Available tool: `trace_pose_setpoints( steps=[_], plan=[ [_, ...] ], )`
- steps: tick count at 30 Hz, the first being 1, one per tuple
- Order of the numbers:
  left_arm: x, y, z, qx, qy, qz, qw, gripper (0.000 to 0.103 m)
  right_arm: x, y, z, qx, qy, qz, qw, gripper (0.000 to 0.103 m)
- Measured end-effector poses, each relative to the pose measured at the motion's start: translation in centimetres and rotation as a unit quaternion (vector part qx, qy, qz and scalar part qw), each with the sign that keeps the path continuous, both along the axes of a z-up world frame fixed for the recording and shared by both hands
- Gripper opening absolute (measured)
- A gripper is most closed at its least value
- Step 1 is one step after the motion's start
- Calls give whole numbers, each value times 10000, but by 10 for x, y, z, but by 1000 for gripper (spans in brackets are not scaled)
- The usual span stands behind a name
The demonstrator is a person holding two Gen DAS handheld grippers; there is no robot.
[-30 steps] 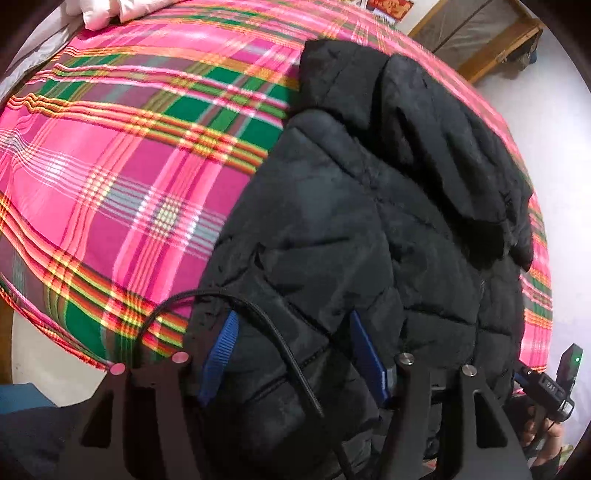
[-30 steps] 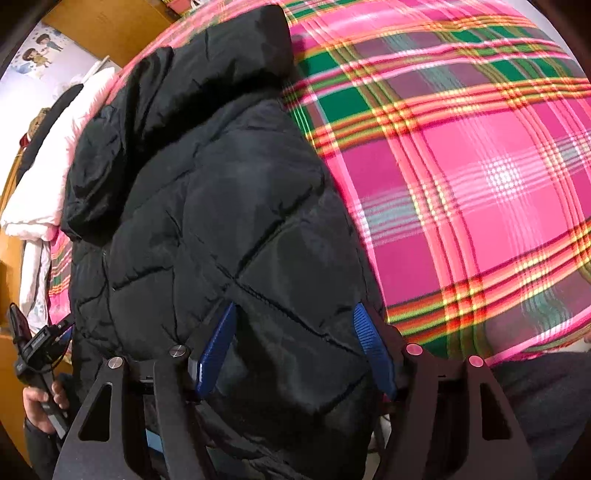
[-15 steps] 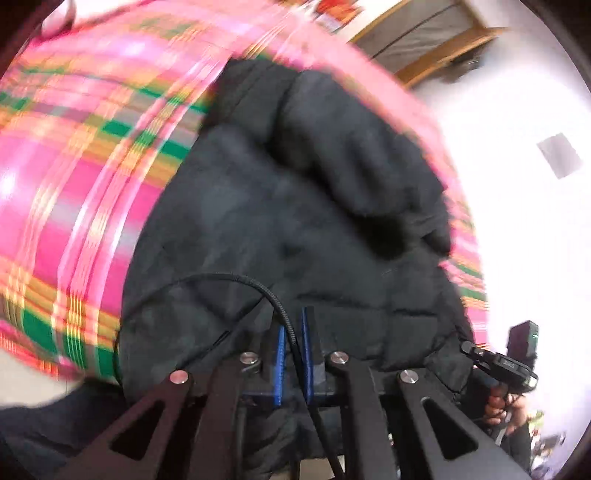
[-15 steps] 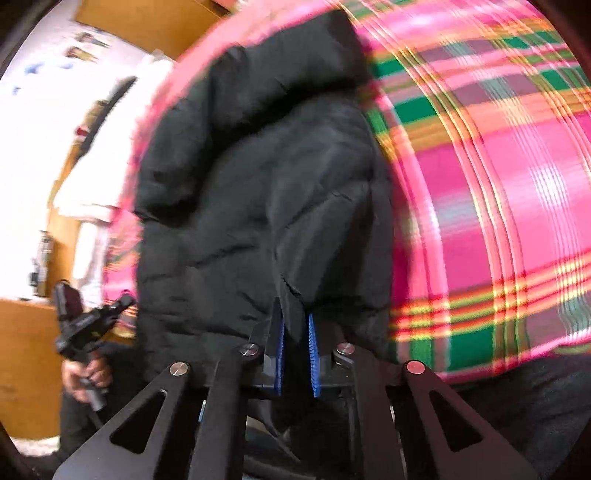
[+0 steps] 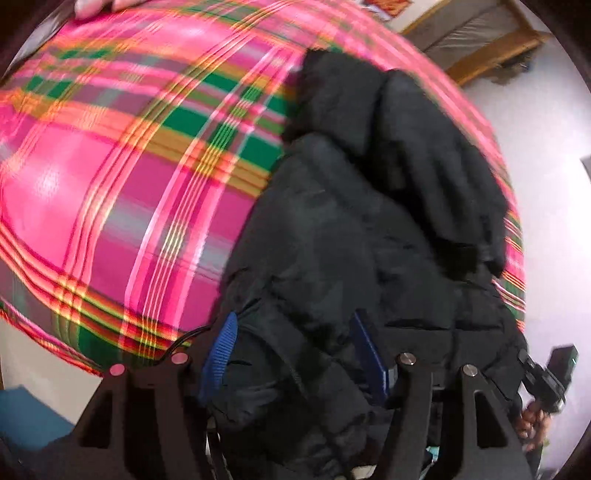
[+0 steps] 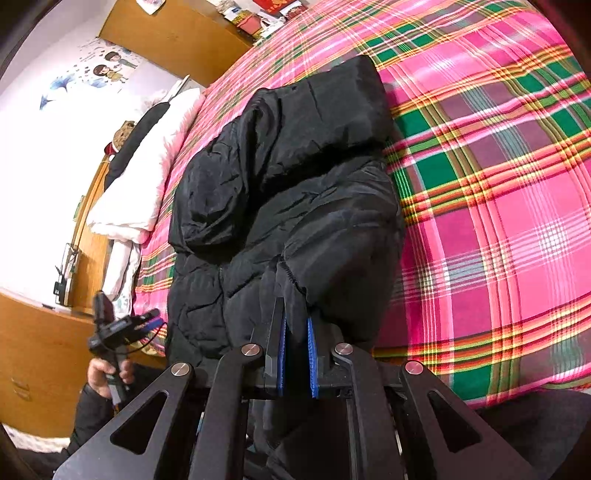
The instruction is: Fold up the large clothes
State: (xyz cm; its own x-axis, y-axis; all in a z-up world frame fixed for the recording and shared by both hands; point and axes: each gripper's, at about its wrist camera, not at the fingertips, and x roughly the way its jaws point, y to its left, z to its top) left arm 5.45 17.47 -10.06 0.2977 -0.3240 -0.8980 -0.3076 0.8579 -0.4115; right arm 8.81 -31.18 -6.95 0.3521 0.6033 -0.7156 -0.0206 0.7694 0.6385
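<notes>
Black quilted jacket (image 6: 288, 206): lies lengthwise on the pink, green and yellow plaid bedspread (image 6: 498, 206), hood end far, hem at the near bed edge.

Right gripper (image 6: 295, 354): jaws closed tight on a pinch of the jacket's hem, the fabric raised into a small ridge between the blue pads (image 6: 312, 354).

Left gripper (image 5: 295, 365): jaws have just been opening; they stand apart with hem fabric lying between the blue pads (image 5: 218, 354), none visibly pressing.

White bedding (image 6: 136, 184): piled along the bed's far-left side, beside a wooden headboard (image 6: 173, 33).
</notes>
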Motion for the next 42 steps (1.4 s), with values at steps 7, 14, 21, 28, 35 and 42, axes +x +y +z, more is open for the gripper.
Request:
trace_pose_setpoints(
  steps=[7,14,21,28,35,42],
  plan=[
    [-8,-11,-14,115,230,-181,9995,72,4,0,-5,40,50,-6,10000,9],
    [-29,16,67,800,-1897,373,9779,71,0,-5,-15,75,161,-36,9998,9],
    [7,17,22,616,-1437,121,9876,71,1,-2,-18,2,242,-54,9997,9],
    [22,-8,-34,60,-216,-446,9988,71,4,-2,-21,-27,292,-44,9996,9],
    [-1,-50,-37,317,21,-1060,9939,72,3,-6,-27,55,321,-96,9994,9],
    [-19,-60,-17,-382,-412,-1040,9930,18,1,-7,-14,214,133,-8,9997,9]
  ],
)
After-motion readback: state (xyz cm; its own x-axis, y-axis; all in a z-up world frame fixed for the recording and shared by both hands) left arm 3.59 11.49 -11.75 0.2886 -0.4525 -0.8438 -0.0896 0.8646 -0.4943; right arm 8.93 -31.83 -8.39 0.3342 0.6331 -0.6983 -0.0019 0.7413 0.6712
